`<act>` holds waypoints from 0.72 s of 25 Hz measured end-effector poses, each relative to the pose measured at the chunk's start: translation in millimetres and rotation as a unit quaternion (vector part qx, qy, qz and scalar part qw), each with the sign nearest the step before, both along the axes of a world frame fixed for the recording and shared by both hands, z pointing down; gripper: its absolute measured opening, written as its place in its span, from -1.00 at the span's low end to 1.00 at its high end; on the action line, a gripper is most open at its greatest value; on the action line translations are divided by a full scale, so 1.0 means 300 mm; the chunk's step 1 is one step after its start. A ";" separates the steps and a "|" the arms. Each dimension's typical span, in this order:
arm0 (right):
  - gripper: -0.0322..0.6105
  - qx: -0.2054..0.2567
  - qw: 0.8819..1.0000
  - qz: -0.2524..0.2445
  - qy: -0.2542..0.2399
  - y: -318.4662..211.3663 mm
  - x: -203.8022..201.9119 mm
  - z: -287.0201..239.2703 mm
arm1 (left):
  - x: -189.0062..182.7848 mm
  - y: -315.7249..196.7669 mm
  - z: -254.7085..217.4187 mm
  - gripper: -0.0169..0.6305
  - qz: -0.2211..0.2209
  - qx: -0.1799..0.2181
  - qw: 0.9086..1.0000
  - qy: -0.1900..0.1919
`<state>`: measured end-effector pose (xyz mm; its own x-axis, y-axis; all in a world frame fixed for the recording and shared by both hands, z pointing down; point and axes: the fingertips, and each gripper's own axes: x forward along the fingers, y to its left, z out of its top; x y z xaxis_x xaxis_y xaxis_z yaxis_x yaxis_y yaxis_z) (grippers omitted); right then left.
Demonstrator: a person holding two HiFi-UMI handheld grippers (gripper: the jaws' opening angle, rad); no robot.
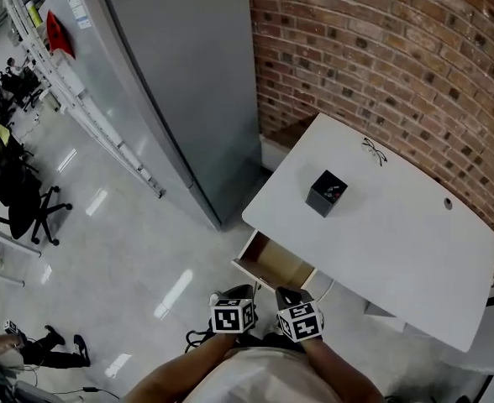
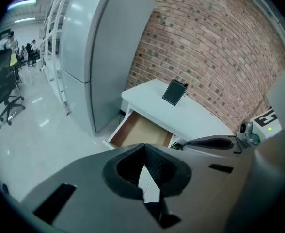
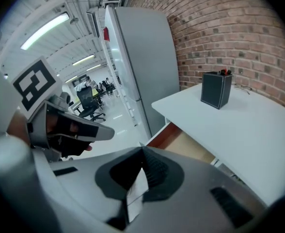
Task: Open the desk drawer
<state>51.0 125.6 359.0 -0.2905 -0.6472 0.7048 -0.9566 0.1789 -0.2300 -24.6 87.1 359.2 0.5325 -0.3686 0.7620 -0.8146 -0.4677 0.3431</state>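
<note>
Left gripper (image 1: 235, 299) and right gripper (image 1: 291, 297), held side by side close to the person's body, just short of the desk (image 1: 415, 250). Each has its jaws closed tip to tip with nothing between them, as each gripper view shows. Neither touches the drawer (image 1: 272, 263), which stands pulled out from under the desk's near corner with its bare wooden floor exposed. No contents are visible, though its rear part lies hidden under the top. With the drawer out and both grippers apart from it, the task is probably done or nearly so. A black box (image 1: 326, 193) and glasses (image 1: 374, 150) rest on the top, well apart from the drawer, so neither hinders it.
</note>
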 end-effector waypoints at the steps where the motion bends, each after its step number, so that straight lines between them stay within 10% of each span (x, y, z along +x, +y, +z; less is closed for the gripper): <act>1: -0.85 -0.003 1.000 -0.001 -0.001 0.000 -0.004 0.006 | -0.007 0.003 0.008 -0.92 -0.001 -0.003 1.000 -0.002; 18: -0.85 -0.008 1.000 -0.028 -0.007 -0.029 -0.023 0.020 | -0.022 -0.014 0.005 -0.92 -0.014 0.004 1.000 -0.002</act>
